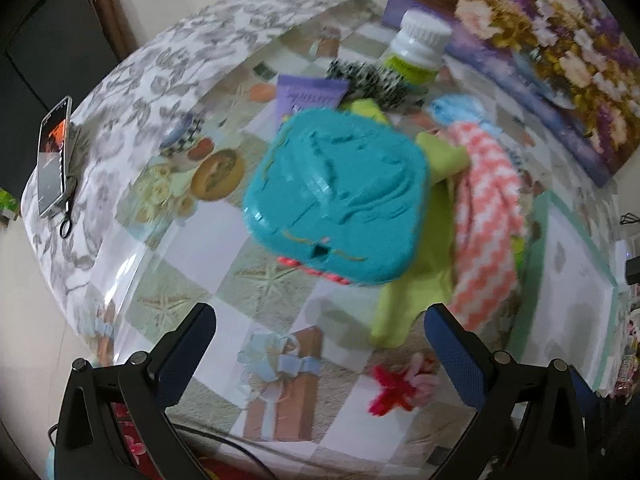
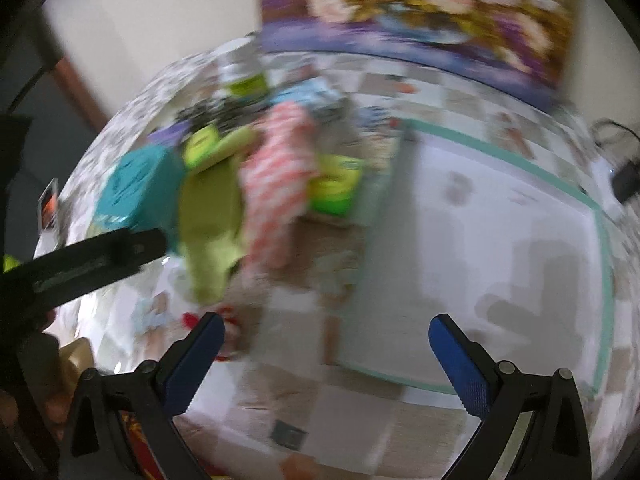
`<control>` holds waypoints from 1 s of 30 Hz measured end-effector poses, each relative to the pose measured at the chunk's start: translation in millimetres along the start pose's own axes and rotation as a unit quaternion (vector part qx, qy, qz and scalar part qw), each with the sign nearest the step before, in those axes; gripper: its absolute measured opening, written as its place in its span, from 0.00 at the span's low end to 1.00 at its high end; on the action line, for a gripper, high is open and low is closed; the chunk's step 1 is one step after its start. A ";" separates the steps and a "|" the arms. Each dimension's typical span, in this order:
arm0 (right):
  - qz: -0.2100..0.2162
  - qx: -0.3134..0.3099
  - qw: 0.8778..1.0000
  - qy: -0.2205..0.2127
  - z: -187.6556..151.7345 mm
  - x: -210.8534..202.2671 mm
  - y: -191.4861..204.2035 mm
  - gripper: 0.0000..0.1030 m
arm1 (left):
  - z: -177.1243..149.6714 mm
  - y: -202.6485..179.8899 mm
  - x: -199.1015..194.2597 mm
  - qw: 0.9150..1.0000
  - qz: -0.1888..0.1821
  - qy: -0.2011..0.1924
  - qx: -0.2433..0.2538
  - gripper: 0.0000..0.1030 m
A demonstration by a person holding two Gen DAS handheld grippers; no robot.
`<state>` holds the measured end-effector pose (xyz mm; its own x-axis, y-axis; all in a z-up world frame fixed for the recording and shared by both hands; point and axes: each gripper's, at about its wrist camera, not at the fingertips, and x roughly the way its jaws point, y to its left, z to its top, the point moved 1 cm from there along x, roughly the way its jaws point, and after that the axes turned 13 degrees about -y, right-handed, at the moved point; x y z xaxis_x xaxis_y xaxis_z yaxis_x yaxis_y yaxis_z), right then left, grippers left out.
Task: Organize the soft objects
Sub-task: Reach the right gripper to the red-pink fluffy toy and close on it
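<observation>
Hovering above the table (image 1: 256, 288), the left gripper (image 1: 320, 332) has its blue-padded jaws spread wide and empty. Ahead of it, well beyond the fingertips, lies a teal square case (image 1: 340, 196), tilted, resting partly on a lime-green cloth (image 1: 404, 300) that reaches back toward the right fingertip. A pink-and-white zigzag cloth (image 1: 484, 224) drapes over the green one just beside the case. Farther back are a black-and-white patterned fabric (image 1: 368, 76), a light blue fabric (image 1: 460, 110), a purple tube (image 1: 308, 94) and a white-capped bottle (image 1: 418, 46). A phone (image 1: 54, 156) lies at the table's far left edge. The right gripper (image 2: 326, 344) is released too, holding nothing; in its blurred view the cloth pile sits ahead and left, while a white mat with a mint border (image 2: 500, 220) spreads ahead and to the right.
</observation>
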<state>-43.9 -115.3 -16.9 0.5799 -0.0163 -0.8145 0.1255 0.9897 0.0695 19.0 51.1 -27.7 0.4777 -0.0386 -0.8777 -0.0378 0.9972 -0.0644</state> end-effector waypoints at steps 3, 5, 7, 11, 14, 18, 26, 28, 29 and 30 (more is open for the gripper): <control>0.021 -0.031 0.999 0.009 -1.3 12.2 22.3 1.00 | -1.6 7.8 10.7 1.000 0.005 0.028 -0.006 1.00; 0.031 -0.060 0.997 0.020 -4.2 20.2 37.9 1.00 | -0.8 15.1 15.5 0.999 0.010 0.037 -0.016 1.00; 0.043 -0.080 0.995 0.028 -7.4 25.2 49.7 0.97 | 0.0 22.9 18.4 0.999 0.015 0.039 -0.027 1.00; 0.054 -0.098 0.992 0.051 -13.5 37.3 65.3 0.93 | 1.4 42.2 26.4 0.997 0.024 0.051 -0.057 1.00; 0.059 -0.104 0.991 0.066 -15.9 48.4 71.1 0.87 | 2.4 53.5 31.0 0.996 0.026 0.054 -0.068 1.00; 0.052 -0.118 0.987 0.093 -22.6 64.3 78.1 0.69 | 3.7 60.9 35.7 0.996 0.026 0.056 -0.067 1.00; 0.045 -0.091 0.992 0.081 -21.4 67.3 67.8 0.44 | 4.5 42.7 35.8 0.996 0.026 0.061 -0.056 1.00; 0.049 -0.083 0.992 0.080 -21.0 67.6 62.6 0.39 | 4.5 41.3 37.0 0.996 0.024 0.062 -0.056 1.00; 0.050 -0.078 0.992 0.080 -20.5 68.0 61.2 0.36 | 4.5 40.4 37.0 0.996 0.022 0.062 -0.056 1.00; 0.052 -0.075 0.993 0.079 -20.0 68.6 60.3 0.34 | 3.1 36.4 34.7 0.996 0.021 0.062 -0.056 1.00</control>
<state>-12.7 -53.9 -80.1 0.4490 0.0970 -0.8883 -0.0558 0.9952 0.0805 37.0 86.2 -59.0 0.3614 -0.0126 -0.9323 -0.1569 0.9848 -0.0741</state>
